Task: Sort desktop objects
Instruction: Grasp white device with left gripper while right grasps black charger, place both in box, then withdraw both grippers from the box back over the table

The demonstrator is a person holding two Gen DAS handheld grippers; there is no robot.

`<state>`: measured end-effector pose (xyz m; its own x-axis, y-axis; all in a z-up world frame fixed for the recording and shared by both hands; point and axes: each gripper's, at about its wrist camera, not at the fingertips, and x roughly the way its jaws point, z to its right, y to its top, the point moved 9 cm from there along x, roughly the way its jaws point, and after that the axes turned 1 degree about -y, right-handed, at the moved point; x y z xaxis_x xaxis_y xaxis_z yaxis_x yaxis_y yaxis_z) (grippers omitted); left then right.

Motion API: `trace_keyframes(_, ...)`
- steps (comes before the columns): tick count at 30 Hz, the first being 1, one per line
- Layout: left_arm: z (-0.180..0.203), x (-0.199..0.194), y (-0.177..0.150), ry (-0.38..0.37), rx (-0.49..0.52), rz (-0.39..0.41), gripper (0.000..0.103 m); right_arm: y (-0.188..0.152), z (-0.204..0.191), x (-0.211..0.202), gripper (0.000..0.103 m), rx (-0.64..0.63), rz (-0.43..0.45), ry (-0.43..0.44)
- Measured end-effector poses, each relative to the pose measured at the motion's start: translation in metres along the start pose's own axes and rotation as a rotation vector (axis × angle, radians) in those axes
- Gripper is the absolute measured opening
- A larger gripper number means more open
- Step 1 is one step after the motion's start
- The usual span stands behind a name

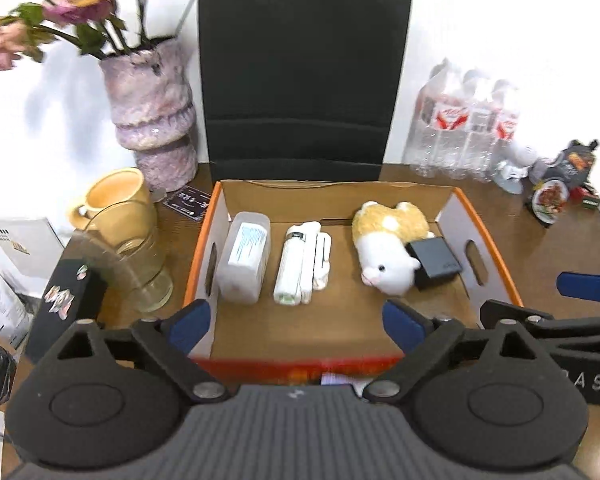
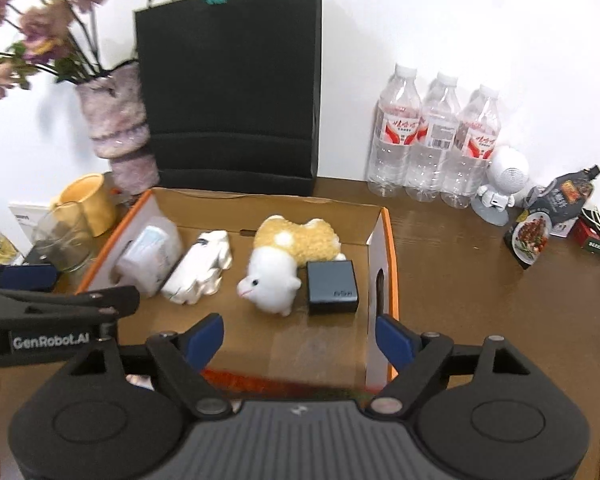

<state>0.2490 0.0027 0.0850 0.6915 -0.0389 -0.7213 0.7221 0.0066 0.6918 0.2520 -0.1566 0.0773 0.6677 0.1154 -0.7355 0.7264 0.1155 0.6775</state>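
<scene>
Here the left gripper (image 1: pixel 296 322) and right gripper (image 2: pixel 299 338) are both hanging spread wide and empty above the near edge of the cardboard tray (image 1: pixel 336 196). Inside it are lying, left to right, a translucent plastic box (image 1: pixel 244 258), a white device (image 1: pixel 302 262), a plush toy (image 1: pixel 388 248) and a dark charger block (image 1: pixel 434 262) touching the toy.

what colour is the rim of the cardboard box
Orange, running along the top edges of the cardboard box; it shows best in the left wrist view.
</scene>
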Motion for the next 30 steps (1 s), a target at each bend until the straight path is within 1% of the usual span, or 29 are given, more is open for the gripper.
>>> trace_keyframes(2,-0.003,-0.013,-0.024,-0.018,-0.007,0.020,0.101,-0.026,-0.002,-0.012,0.087,-0.008,0.015,0.012)
trace_keyframes(5,-0.004,-0.032,-0.070,-0.050,0.006,0.052,0.101,-0.071,-0.004,-0.028,0.087,-0.016,0.032,0.028)
trace_keyframes(6,-0.004,-0.038,-0.085,-0.049,0.021,0.070,0.101,-0.088,-0.004,-0.032,0.087,-0.013,0.037,0.031)
trace_keyframes(8,-0.006,-0.048,-0.116,-0.034,0.054,0.123,0.101,-0.123,-0.003,-0.040,0.087,-0.005,0.048,0.042)
trace_keyframes(10,-0.008,-0.055,-0.146,-0.009,0.065,0.161,0.101,-0.158,-0.003,-0.045,0.087,0.020,0.058,0.067)
trace_keyframes(12,-0.010,-0.058,-0.175,0.004,0.053,0.174,0.101,-0.188,-0.004,-0.046,0.087,0.032,0.056,0.072)
trace_keyframes(14,-0.011,-0.059,-0.201,0.008,0.030,0.172,0.101,-0.209,-0.005,-0.046,0.086,0.021,0.076,0.034)
trace_keyframes(17,-0.011,-0.056,-0.228,-0.007,0.008,0.148,0.101,-0.225,-0.009,-0.047,0.087,0.013,0.120,0.016)
trace_keyframes(20,-0.008,-0.050,-0.243,-0.006,0.017,0.117,0.101,-0.236,-0.020,-0.040,0.087,0.006,0.112,0.054)
trace_keyframes(22,-0.005,-0.046,-0.247,-0.003,0.033,0.101,0.102,-0.242,-0.026,-0.036,0.087,-0.006,0.106,0.058)
trace_keyframes(29,-0.006,-0.045,-0.255,0.007,0.034,0.097,0.103,-0.249,-0.034,-0.032,0.090,-0.033,0.123,0.024)
trace_keyframes(30,-0.006,-0.045,-0.255,0.008,0.034,0.098,0.103,-0.249,-0.033,-0.032,0.092,-0.028,0.125,0.023)
